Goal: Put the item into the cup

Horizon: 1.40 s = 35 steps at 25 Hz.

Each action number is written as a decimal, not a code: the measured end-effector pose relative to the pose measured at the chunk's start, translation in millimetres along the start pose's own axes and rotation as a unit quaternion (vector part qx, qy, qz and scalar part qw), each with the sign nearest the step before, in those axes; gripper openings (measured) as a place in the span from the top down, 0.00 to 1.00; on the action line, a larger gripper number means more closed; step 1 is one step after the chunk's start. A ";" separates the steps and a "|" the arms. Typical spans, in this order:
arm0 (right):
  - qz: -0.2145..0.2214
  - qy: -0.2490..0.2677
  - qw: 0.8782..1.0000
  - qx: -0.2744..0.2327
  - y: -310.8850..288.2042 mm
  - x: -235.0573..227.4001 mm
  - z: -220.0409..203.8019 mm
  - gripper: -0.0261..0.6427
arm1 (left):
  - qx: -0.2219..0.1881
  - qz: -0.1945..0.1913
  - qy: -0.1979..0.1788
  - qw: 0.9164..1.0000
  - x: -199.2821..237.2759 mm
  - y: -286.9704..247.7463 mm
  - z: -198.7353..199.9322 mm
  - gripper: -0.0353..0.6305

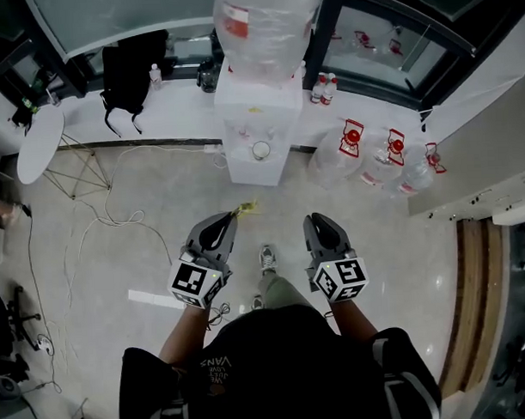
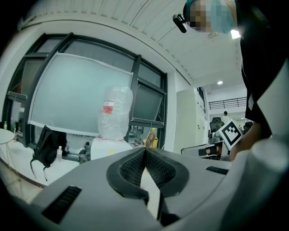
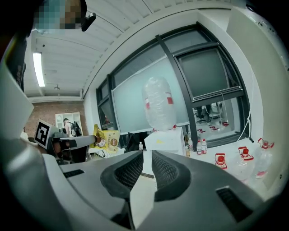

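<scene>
A yellow snack packet (image 1: 246, 208) sticks out from the tip of my left gripper (image 1: 231, 217), which is shut on it. The packet (image 2: 150, 137) shows just past the closed pads in the left gripper view, and from the side as the packet (image 3: 106, 139) in the right gripper view. A small white cup (image 1: 260, 150) stands in the recess of the white water dispenser (image 1: 257, 110), ahead of both grippers. My right gripper (image 1: 315, 218) is level with the left one, its jaws a narrow gap apart with nothing between them.
A big clear water bottle (image 1: 265, 24) tops the dispenser. Several empty water jugs (image 1: 383, 161) lie on the floor to its right. A black backpack (image 1: 129, 71) sits on the window ledge, a round white table (image 1: 38, 143) stands at left, and cables (image 1: 108, 223) trail on the floor.
</scene>
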State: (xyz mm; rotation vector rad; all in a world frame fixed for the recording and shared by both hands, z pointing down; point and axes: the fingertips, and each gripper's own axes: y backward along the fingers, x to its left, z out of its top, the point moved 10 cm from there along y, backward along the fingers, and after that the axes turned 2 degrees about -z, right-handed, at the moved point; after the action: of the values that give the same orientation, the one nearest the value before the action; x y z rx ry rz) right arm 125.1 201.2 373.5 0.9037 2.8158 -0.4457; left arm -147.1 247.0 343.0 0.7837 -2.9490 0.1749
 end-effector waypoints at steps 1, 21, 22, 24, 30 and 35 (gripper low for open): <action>0.001 0.002 1.000 0.001 -12.6 -6.2 3.8 0.89 | -0.001 0.001 0.003 1.000 8.1 -11.3 1.7 0.92; -0.014 -0.021 1.000 0.011 -198.1 -97.3 28.8 0.89 | 0.093 -0.039 -0.018 0.995 160.5 -222.2 -61.2 0.92; -0.026 -0.027 0.999 0.009 -201.4 -97.7 26.3 0.89 | 0.100 -0.046 -0.020 0.994 168.5 -229.7 -69.0 0.92; -0.051 -0.035 0.998 0.009 -205.9 -96.9 19.8 0.89 | 0.114 -0.060 -0.024 0.991 183.2 -243.5 -84.1 0.92; -0.107 -0.061 0.992 0.013 -221.8 -92.1 -5.5 0.89 | 0.143 -0.092 -0.027 0.985 220.3 -285.6 -126.8 0.92; -0.114 -0.071 0.990 0.040 -234.7 -87.7 -23.5 0.89 | 0.165 -0.102 -0.022 0.981 237.3 -307.9 -164.2 0.92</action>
State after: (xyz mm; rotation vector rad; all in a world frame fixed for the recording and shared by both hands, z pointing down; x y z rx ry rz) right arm 56.6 -20.5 470.8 0.5395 2.7952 -0.6309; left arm -190.2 -112.8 559.3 1.1350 -2.8921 0.6522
